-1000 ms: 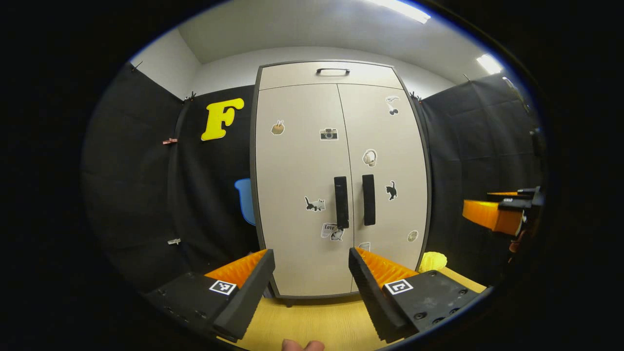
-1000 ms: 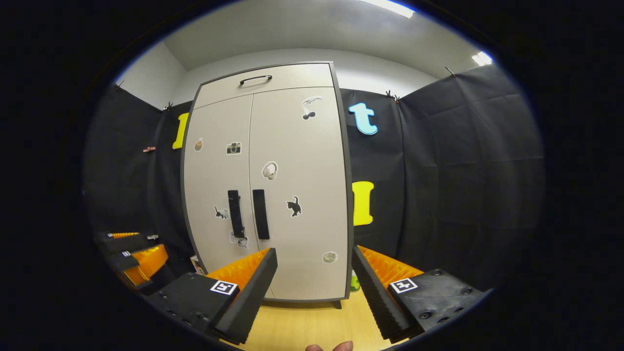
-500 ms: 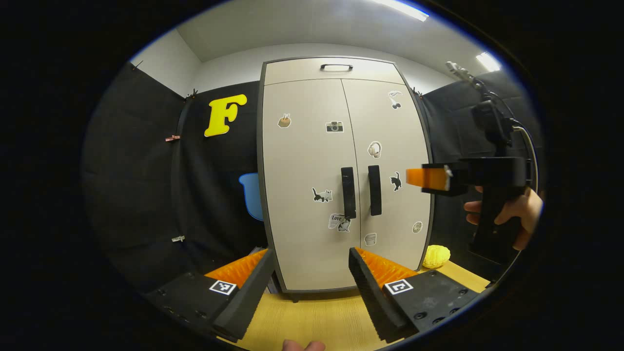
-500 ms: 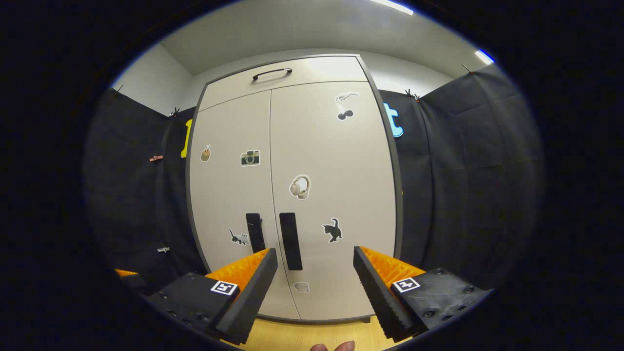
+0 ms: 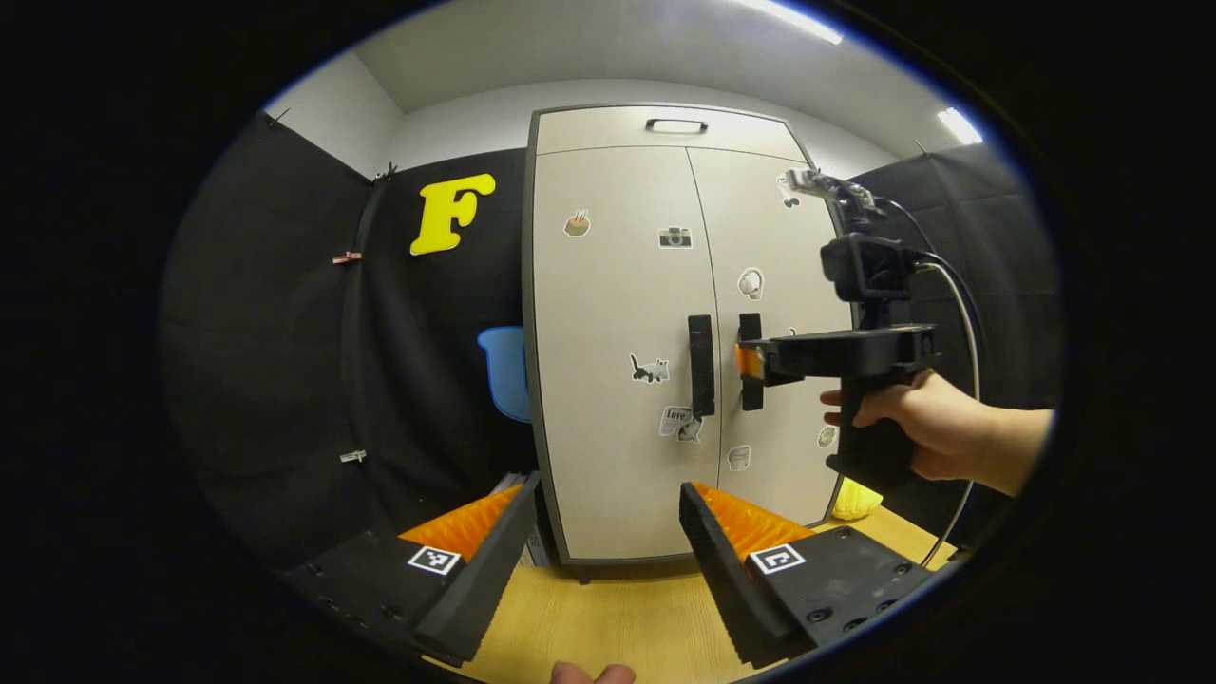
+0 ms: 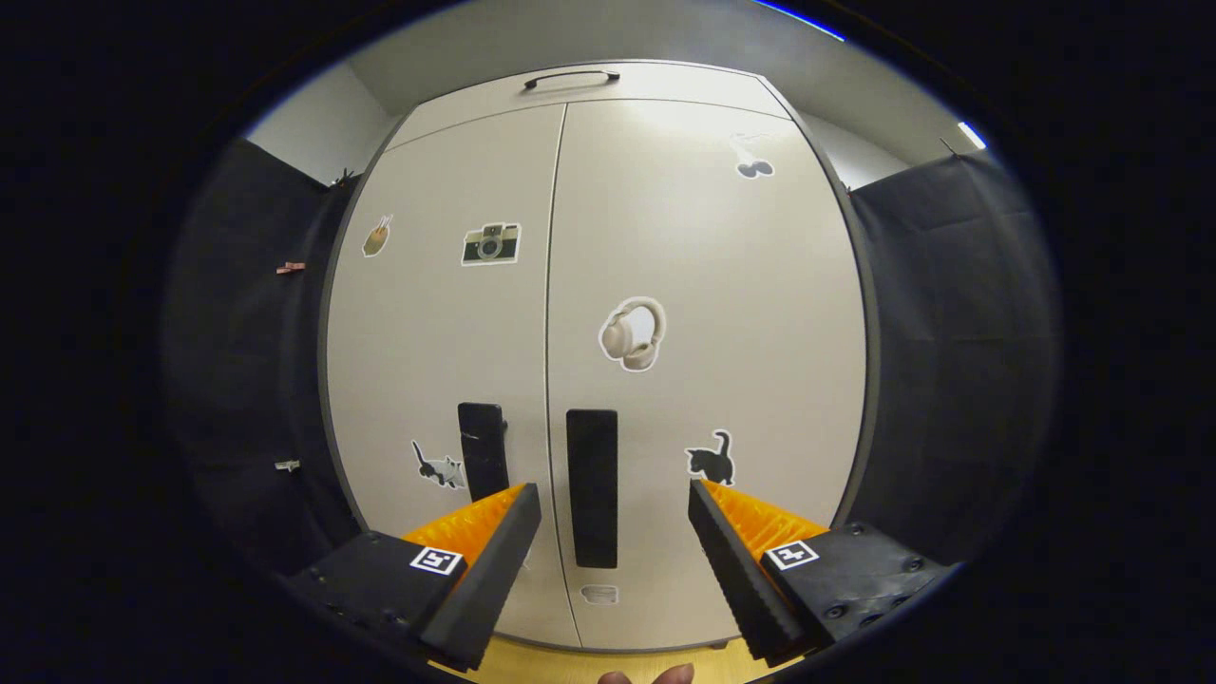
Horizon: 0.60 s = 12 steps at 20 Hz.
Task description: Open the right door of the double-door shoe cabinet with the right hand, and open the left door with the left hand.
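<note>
Nearest the left camera, the left gripper (image 5: 603, 532) hangs low over the yellow tabletop (image 5: 608, 622), jaws spread wide with nothing between them. It sits back from the shoe cabinet (image 5: 617, 475) and has barely shifted over the last second.

The change is on the other side. A second ago the right gripper (image 5: 750, 362) was only an edge at the far right of the left gripper view. Now it has swung in front of the cabinet, carried by a hand (image 5: 926, 427) on its grip, and its tip sits at the right door handle (image 5: 750, 362). Whether it touches the handle I cannot tell from this angle.

In the right gripper view, the right gripper (image 6: 615, 532) is spread wide and empty. The right door handle (image 6: 592, 487) stands between its fingers but beyond them, not yet enclosed. The cabinet face has grown much larger here than it was half a second ago: a steady approach.

Farther back, the right door (image 6: 703, 361) and left door (image 6: 446, 332) both lie flush and closed, and the left door handle (image 6: 483, 449) is untouched.

Judgement: the reach to the right handle is nearly complete; closing on it and pulling should come next. The left door waits.
</note>
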Tool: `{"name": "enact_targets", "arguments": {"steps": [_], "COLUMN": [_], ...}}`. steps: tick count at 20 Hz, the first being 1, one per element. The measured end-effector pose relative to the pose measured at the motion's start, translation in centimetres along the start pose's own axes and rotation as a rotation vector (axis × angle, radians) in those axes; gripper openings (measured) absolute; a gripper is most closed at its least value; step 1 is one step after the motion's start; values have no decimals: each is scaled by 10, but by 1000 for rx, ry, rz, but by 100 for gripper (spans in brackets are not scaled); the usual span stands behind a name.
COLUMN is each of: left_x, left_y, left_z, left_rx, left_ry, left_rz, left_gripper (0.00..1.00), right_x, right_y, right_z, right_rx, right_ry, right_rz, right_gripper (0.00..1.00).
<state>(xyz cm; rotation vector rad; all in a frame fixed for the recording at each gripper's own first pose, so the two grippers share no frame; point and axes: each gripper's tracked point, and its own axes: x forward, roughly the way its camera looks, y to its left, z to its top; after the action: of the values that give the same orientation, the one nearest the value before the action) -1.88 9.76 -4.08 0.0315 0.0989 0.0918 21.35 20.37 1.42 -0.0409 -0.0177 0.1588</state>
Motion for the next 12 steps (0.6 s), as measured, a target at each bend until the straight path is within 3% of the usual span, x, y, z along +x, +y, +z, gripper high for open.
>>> {"name": "enact_targets", "arguments": {"steps": [5, 7, 10, 11, 12], "left_x": [1, 1, -2, -2, -3], "left_y": [12, 16, 26, 28, 29], "left_z": [-7, -8, -11, -12, -13], "left_rx": [-29, -25, -6, -8, -13], "left_ry": [19, 21, 21, 22, 25], "left_rz": [10, 17, 34, 40, 42], "left_gripper": [95, 95, 95, 95, 95], "right_x": [28, 37, 50, 45, 45], "right_y": [4, 1, -2, 0, 0], "right_z": [-16, -20, -33, -27, -32], "right_rx": [15, 39, 84, 88, 77], "right_ry": [25, 34, 66, 55, 70], "right_rz": [-21, -38, -51, -43, -40], "right_gripper": [95, 83, 75, 56, 58]}}
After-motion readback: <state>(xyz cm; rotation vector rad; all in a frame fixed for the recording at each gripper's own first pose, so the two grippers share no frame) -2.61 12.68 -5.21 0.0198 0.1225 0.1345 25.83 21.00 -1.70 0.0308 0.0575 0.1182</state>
